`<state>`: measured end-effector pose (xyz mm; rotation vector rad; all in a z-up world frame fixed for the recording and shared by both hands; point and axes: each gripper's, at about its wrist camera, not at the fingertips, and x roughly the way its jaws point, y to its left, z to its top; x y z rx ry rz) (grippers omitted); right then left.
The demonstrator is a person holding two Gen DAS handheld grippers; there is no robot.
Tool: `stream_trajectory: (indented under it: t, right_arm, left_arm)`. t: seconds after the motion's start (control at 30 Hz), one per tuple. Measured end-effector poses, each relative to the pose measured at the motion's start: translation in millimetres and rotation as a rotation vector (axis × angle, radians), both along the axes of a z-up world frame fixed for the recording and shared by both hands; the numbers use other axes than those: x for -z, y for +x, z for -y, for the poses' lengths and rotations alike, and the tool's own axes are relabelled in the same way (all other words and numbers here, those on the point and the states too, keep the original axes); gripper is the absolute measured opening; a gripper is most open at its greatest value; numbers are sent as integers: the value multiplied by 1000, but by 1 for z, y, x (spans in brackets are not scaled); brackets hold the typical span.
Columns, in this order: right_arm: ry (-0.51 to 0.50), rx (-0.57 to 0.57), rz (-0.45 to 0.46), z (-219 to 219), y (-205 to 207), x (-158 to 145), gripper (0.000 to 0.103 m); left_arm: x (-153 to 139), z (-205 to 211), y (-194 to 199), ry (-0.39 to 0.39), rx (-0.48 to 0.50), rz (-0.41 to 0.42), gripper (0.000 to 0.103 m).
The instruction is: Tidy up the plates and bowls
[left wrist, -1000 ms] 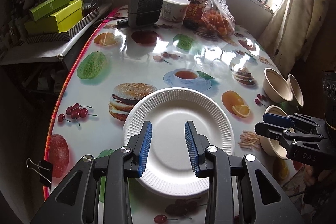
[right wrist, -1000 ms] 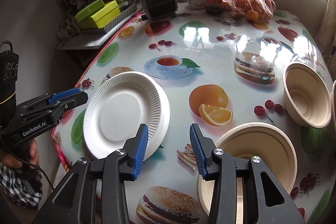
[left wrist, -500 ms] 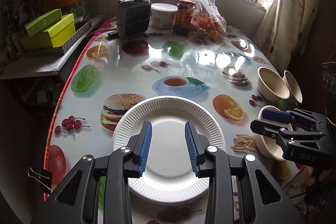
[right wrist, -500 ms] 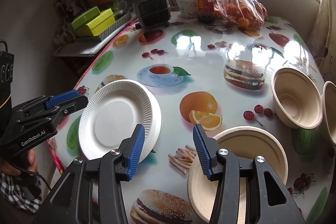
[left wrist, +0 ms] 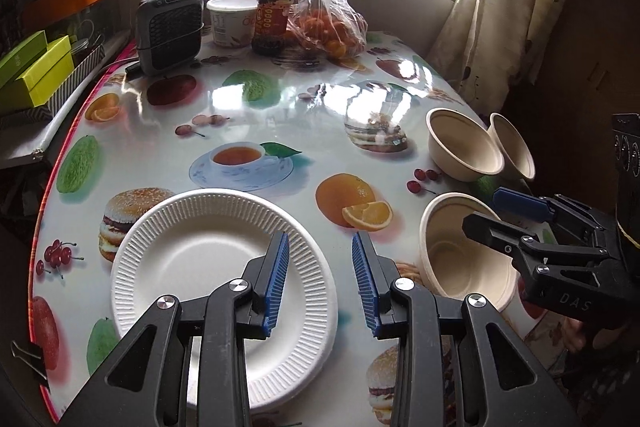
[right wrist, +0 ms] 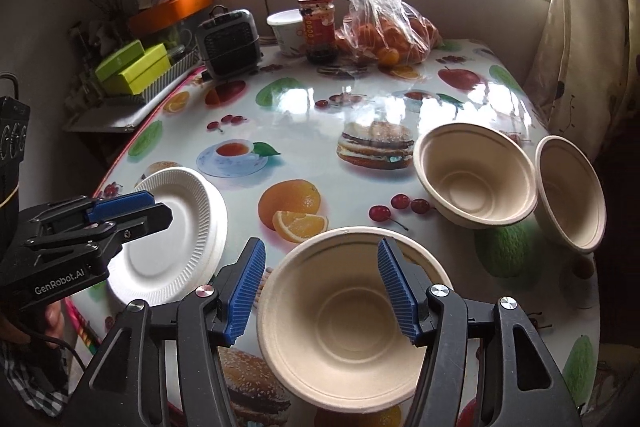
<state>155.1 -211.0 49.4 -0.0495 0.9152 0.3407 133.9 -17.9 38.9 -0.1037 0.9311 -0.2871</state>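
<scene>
Beige bowl (right wrist: pixel 344 311) sits below the opening right gripper (right wrist: pixel 322 287), untouched.

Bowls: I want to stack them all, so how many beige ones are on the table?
3. The nearest bowl sits below the right gripper, whose jaws are opening; the middle bowl and the tilted bowl stand at the right edge.
</scene>
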Motion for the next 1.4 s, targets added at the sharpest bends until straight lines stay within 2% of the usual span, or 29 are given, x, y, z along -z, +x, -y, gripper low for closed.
stream_trajectory:
  t: [0.13, 0.27, 0.5, 0.8, 0.87, 1.03, 1.23, 1.4]
  right_arm:
    - [-35, 44, 61, 20, -10, -5, 59]
    - [-51, 103, 80, 43, -15, -3, 59]
    - [40, 180, 18, 83, -24, 17, 59]
    - [145, 194, -33, 106, -29, 34, 58]
    - [155, 184, -40, 109, -30, 35, 56]
    - [188, 210, -56, 124, -31, 40, 40]
    - [206, 215, -56, 137, -33, 39, 27]
    - [207, 231, -55, 147, -32, 39, 27]
  left_arm:
    - [6, 18, 7, -12, 44, -21, 34]
    - [14, 36, 14, -29, 93, -41, 34]
    - [27, 64, 23, -57, 165, -101, 34]
    - [35, 97, 27, -67, 234, -151, 34]
    - [35, 105, 27, -65, 247, -154, 34]
    - [39, 122, 27, -55, 270, -175, 34]
    - [38, 141, 30, -54, 301, -179, 34]
    - [40, 153, 33, -48, 313, -183, 34]
